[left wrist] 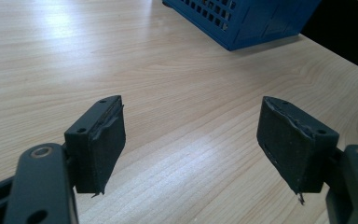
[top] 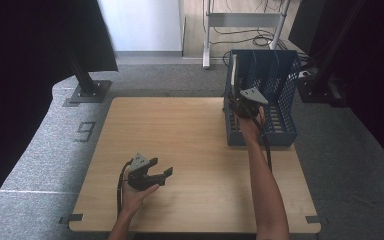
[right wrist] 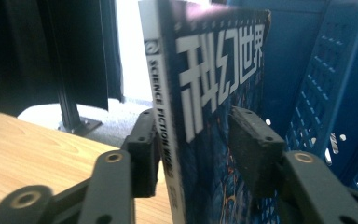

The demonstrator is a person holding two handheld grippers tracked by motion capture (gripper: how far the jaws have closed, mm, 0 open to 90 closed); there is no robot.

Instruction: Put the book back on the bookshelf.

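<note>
Down low, my left gripper (top: pixel 161 173) rested on the table (top: pixel 190 140), jaws wide apart on nothing. My right arm stretched to the basket (top: pixel 280 85); the right gripper's (right wrist: pixel 193 140) view showed its jaws loosely straddling an upright book (right wrist: pixel 214 70) there, one pad clear.

My table (top: pixel 190 145) is pale wood-grain board, smooth with a soft sheen. At two o'clock on it stands the basket (top: pixel 280 80), blue perforated plastic, slightly shiny. The magazine (right wrist: pixel 205 93) has a glossy paper cover (light glares off its top). My left gripper (left wrist: pixel 191 140) wears matt black pads (left wrist: pixel 291 140), rubbery, frayed at the edges.
</note>
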